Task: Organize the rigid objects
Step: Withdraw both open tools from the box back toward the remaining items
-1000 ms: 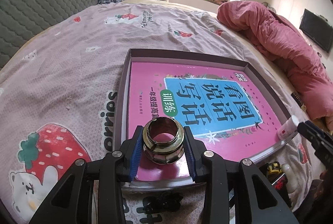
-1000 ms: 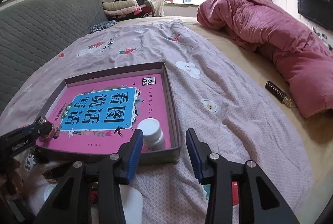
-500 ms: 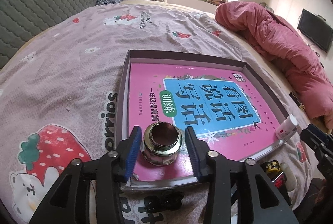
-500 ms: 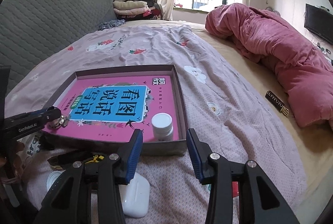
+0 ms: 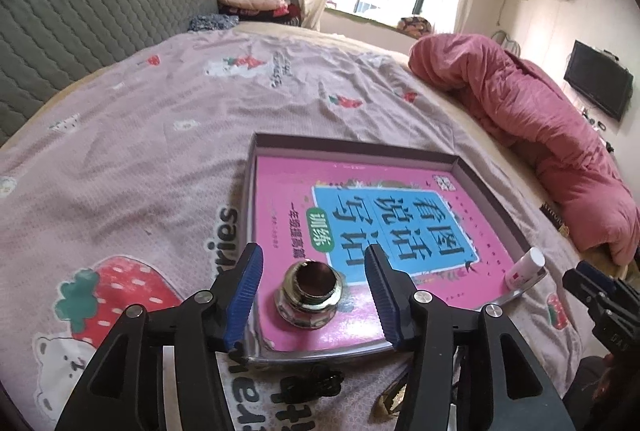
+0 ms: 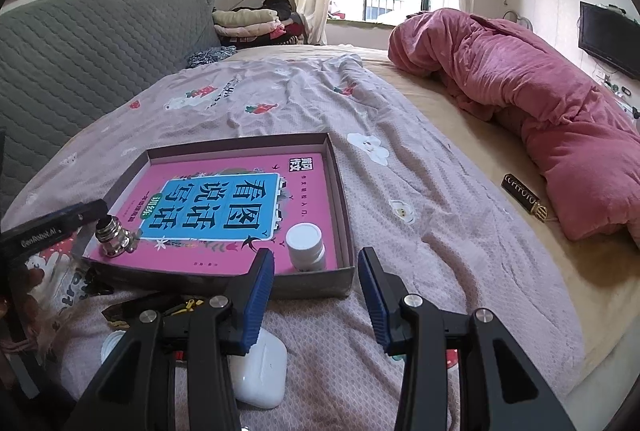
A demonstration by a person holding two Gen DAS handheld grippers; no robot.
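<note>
Tray sits on the bed, pink book lying flat inside. Left gripper has fingers spread wide around the metal fitting, not touching it, at the book's 7 o'clock corner. Right gripper is wide too, nothing held, white bottle just past it at the tray's 5 o'clock.

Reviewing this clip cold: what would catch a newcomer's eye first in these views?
Probably the bright pink book lying in a shallow box tray on the bed. A shiny metal fitting stands on the book's near corner between the open left gripper; a small white bottle stands in the tray's opposite near corner. A crumpled pink quilt lies along the right.
</note>
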